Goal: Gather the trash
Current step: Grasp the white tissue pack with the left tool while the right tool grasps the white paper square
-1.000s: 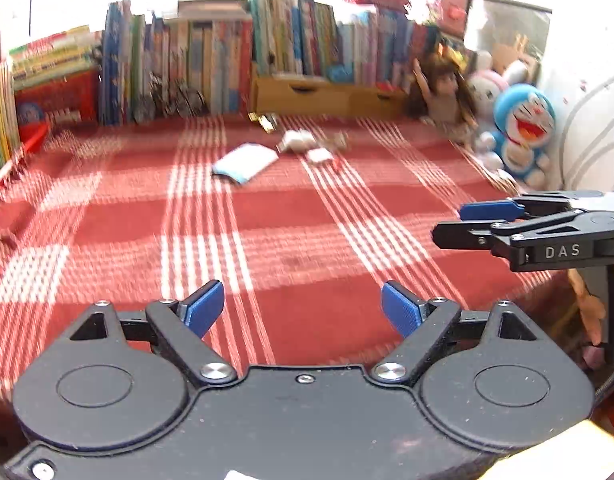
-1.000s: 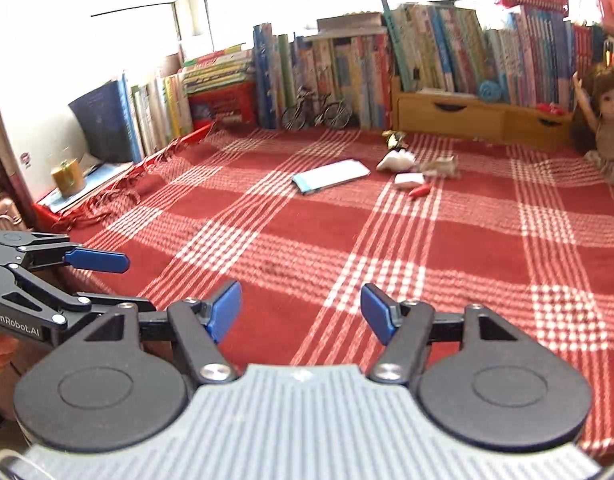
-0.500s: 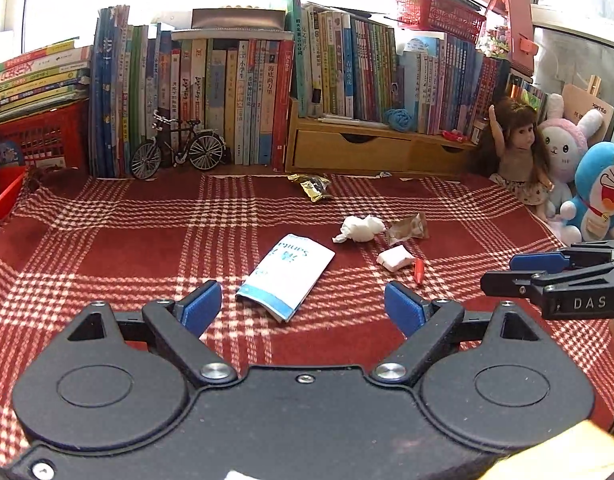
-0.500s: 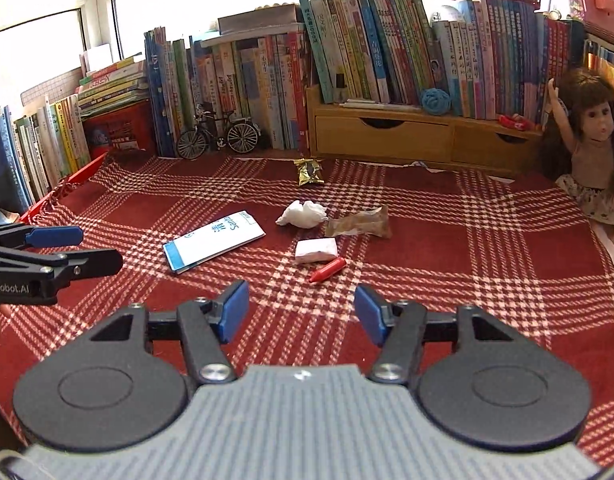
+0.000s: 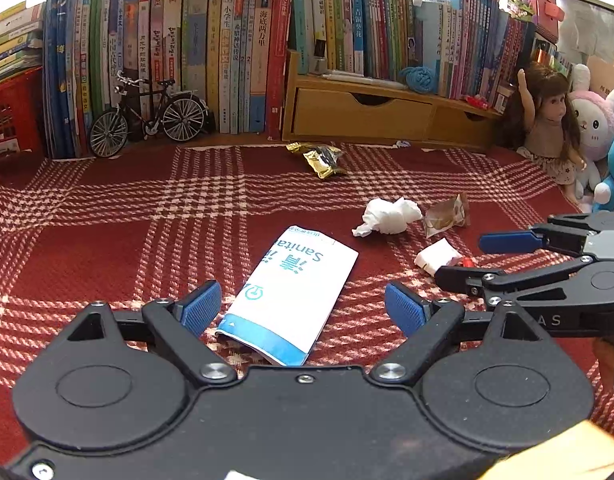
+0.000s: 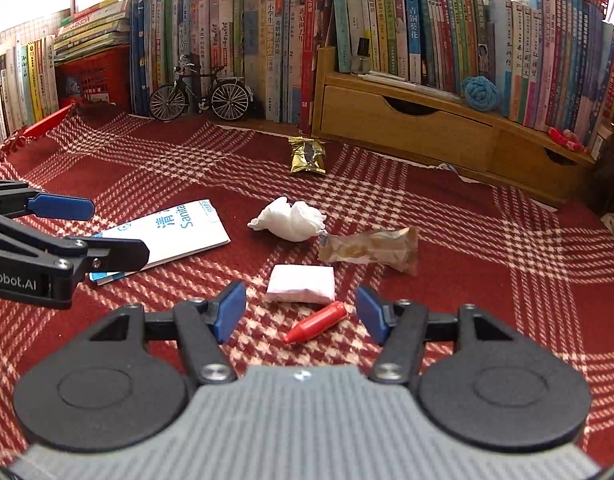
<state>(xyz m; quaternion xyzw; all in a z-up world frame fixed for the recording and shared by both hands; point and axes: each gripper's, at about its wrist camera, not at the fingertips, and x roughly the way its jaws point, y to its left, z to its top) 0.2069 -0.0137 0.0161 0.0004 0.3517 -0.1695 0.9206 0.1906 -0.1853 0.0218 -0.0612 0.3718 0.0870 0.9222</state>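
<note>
Trash lies on a red checked cloth (image 5: 107, 248). A white and blue wipes pack (image 5: 293, 294) lies flat between the fingers of my open left gripper (image 5: 303, 308). My open right gripper (image 6: 301, 314) hovers over a red crayon (image 6: 317, 322) and a folded pink-white packet (image 6: 301, 289). Beyond them lie a crumpled white tissue (image 6: 291, 220), a brown wrapper (image 6: 371, 249) and a gold wrapper (image 6: 307, 156). The same tissue (image 5: 389, 216), brown wrapper (image 5: 445, 216) and gold wrapper (image 5: 319, 158) show in the left wrist view, where the right gripper (image 5: 479, 258) enters from the right.
Rows of upright books (image 5: 227, 52), a model bicycle (image 5: 147, 118) and a wooden drawer unit (image 5: 363, 116) line the back. A doll (image 5: 547, 128) and plush toys (image 5: 595, 128) sit at the right. A red crate (image 5: 11, 120) stands at the left.
Both grippers have moved forward over the cloth toward the trash. The wipes pack now sits between the left fingers, and the crayon and packet sit between the right fingers.
</note>
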